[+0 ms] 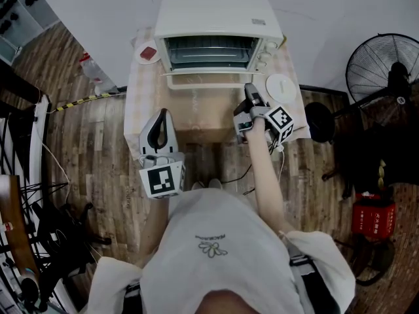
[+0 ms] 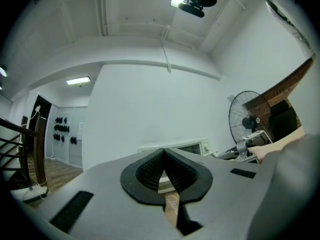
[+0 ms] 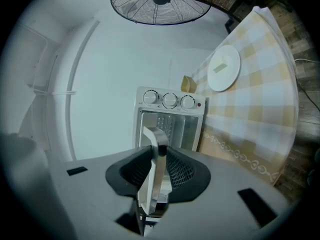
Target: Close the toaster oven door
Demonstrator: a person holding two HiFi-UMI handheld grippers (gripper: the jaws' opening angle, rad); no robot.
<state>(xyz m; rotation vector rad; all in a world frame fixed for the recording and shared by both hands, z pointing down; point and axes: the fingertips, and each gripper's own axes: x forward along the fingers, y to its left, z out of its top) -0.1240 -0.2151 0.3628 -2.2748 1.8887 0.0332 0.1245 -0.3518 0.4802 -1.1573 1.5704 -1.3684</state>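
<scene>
While the toaster oven door (image 1: 204,79) hangs open, your right gripper (image 1: 251,95) pinches its handle (image 3: 152,166); your left gripper (image 1: 159,118) hovers empty, jaws pressed together.

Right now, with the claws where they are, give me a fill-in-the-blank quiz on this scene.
The door of the toaster oven is ___.
The right claw is shut on the door's ___.
The left claw is shut and holds ___.
Missing words: open; handle; nothing.
</scene>
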